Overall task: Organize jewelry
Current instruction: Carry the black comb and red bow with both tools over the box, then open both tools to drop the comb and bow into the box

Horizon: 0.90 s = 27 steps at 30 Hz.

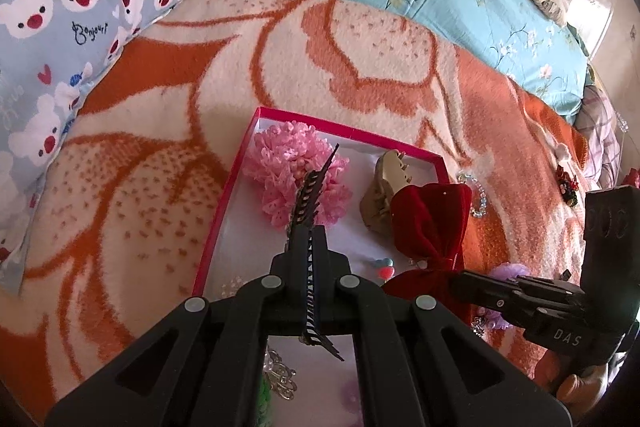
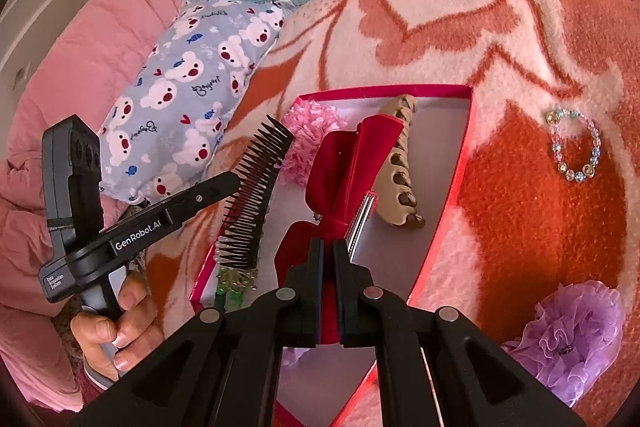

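My left gripper [image 1: 310, 231] is shut on a black hair comb [image 1: 316, 183], held edge-on over the pink-rimmed box [image 1: 228, 195]. The right wrist view shows that comb [image 2: 256, 195] tilted above the box's left rim, gripped by the left gripper [image 2: 234, 183]. My right gripper [image 2: 328, 247] is shut on a red velvet bow [image 2: 348, 163] with a metal clip, hanging over the box [image 2: 452, 187]. Inside lie a pink flower scrunchie [image 1: 296, 167] and a beige claw clip [image 2: 404, 179]. The bow [image 1: 432, 219] also hangs from the right gripper [image 1: 456, 277] in the left wrist view.
A bead bracelet [image 2: 576, 147] and a purple scrunchie [image 2: 572, 335] lie on the orange blanket right of the box. A silver ornament [image 1: 280, 375] and a small pastel clip [image 1: 382, 265] sit in the box's near end. A bear-print pillow [image 1: 60, 27] lies left. A hand [image 2: 116, 323] holds the left gripper.
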Each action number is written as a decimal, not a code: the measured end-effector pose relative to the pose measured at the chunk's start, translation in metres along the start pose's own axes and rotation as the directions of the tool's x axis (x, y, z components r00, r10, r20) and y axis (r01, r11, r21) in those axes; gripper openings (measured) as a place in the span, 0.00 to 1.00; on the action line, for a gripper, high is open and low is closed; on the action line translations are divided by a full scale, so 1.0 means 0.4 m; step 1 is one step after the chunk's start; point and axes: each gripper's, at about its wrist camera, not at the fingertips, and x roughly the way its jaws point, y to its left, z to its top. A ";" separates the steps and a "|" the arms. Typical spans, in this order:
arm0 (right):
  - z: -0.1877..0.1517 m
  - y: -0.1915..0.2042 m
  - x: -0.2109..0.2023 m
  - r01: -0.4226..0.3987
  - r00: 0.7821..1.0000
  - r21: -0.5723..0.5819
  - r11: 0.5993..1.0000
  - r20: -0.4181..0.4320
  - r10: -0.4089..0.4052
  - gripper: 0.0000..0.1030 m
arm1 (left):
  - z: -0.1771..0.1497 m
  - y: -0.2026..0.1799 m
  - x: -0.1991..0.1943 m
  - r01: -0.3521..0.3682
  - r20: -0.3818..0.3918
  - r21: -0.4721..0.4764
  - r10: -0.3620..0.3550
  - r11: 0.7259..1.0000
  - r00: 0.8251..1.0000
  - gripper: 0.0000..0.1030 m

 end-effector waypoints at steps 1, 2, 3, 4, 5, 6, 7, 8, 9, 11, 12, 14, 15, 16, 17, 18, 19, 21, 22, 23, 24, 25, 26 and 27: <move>-0.001 -0.002 0.003 0.003 1.000 0.000 1.000 -0.002 -0.003 0.04 | -0.002 0.000 0.002 -0.002 -0.001 0.002 0.002 1.000 1.000 0.00; -0.001 -0.002 0.005 0.003 1.000 0.002 1.000 -0.004 -0.003 0.04 | -0.004 -0.002 0.006 -0.004 -0.004 0.005 0.005 1.000 1.000 0.00; -0.001 -0.004 0.009 0.004 1.000 0.003 1.000 -0.006 -0.004 0.04 | -0.006 -0.003 0.011 -0.007 -0.007 0.007 0.007 1.000 1.000 0.00; -0.002 -0.006 0.014 0.009 1.000 0.002 1.000 -0.011 -0.009 0.04 | -0.007 -0.003 0.014 -0.011 -0.010 0.009 0.011 1.000 1.000 0.00; -0.003 -0.007 0.018 0.011 1.000 0.002 1.000 -0.014 -0.011 0.04 | -0.010 -0.005 0.018 -0.015 -0.013 0.012 0.015 1.000 1.000 0.00; -0.004 -0.007 0.024 0.012 1.000 0.002 1.000 -0.021 -0.012 0.04 | -0.013 -0.005 0.021 -0.016 -0.013 0.014 0.016 1.000 1.000 0.00; -0.004 -0.008 0.028 0.011 1.000 0.003 1.000 -0.026 -0.010 0.04 | -0.014 -0.007 0.023 -0.016 -0.013 0.015 0.017 1.000 1.000 0.00; -0.005 -0.007 0.030 0.010 1.000 0.003 1.000 -0.029 -0.010 0.04 | -0.014 -0.007 0.024 -0.016 -0.013 0.015 0.017 1.000 1.000 0.00; -0.005 -0.006 0.033 0.012 0.999 0.003 1.000 -0.033 -0.011 0.04 | -0.014 -0.007 0.024 -0.017 -0.013 0.014 0.017 1.000 1.000 0.00; -0.006 -0.007 0.036 0.015 0.999 0.003 1.000 -0.036 -0.015 0.05 | -0.014 -0.005 0.026 -0.016 -0.014 0.009 0.016 1.000 1.000 0.00; -0.006 -0.007 0.037 0.014 0.999 0.004 1.000 -0.038 -0.014 0.05 | -0.015 -0.003 0.029 -0.011 -0.019 0.006 0.011 1.000 1.000 0.00; -0.006 -0.009 0.038 0.016 0.999 0.005 1.000 -0.041 -0.016 0.09 | -0.015 -0.003 0.038 -0.008 -0.029 0.006 0.008 1.000 1.000 0.00; -0.006 -0.011 0.039 0.021 0.999 0.006 1.000 -0.042 -0.020 0.09 | -0.018 -0.005 0.045 -0.011 -0.038 0.007 0.011 1.000 0.999 0.00; -0.006 -0.010 0.041 0.020 0.999 0.007 1.000 -0.044 -0.020 0.09 | -0.018 -0.005 0.047 -0.014 -0.038 0.008 0.014 1.000 0.999 0.00; -0.007 -0.011 0.042 0.020 0.999 0.008 1.000 -0.046 -0.020 0.09 | -0.018 -0.006 0.050 -0.018 -0.035 0.010 0.018 1.000 0.999 0.00; -0.008 -0.011 0.044 0.022 0.999 0.009 1.000 -0.046 -0.022 0.09 | -0.017 -0.005 0.051 -0.016 -0.035 0.006 0.016 1.000 0.999 0.00; -0.007 -0.011 0.044 0.023 0.999 0.009 1.000 -0.046 -0.023 0.09 | -0.016 -0.004 0.052 -0.013 -0.036 0.003 0.013 1.000 0.999 0.00; -0.006 -0.012 0.044 0.022 0.999 0.009 1.000 -0.047 -0.022 0.09 | -0.014 -0.002 0.053 -0.013 -0.037 -0.003 0.013 1.000 0.999 0.00; -0.006 -0.012 0.043 0.021 0.999 0.012 1.000 -0.047 -0.021 0.10 | -0.013 -0.002 0.054 -0.016 -0.037 -0.002 0.016 1.000 0.999 0.00; -0.006 -0.012 0.041 0.020 0.999 0.012 1.000 -0.047 -0.019 0.10 | -0.014 -0.002 0.055 -0.015 -0.040 -0.002 0.015 1.000 0.999 0.00; -0.006 -0.012 0.039 0.020 0.999 0.011 1.000 -0.047 -0.019 0.10 | -0.014 -0.001 0.055 -0.015 -0.041 -0.002 0.015 1.000 0.999 0.01; -0.006 -0.012 0.037 0.022 0.999 0.011 1.000 -0.047 -0.021 0.12 | -0.014 0.000 0.055 -0.016 -0.042 -0.004 0.016 1.000 0.999 0.01; -0.006 -0.012 0.035 0.022 0.999 0.012 1.000 -0.046 -0.022 0.15 | -0.014 0.001 0.054 -0.015 -0.042 -0.007 0.015 1.000 0.999 0.01; -0.006 -0.012 0.033 0.020 0.999 0.013 1.000 -0.044 -0.019 0.17 | -0.014 0.002 0.053 -0.013 -0.044 -0.011 0.012 1.000 0.999 0.04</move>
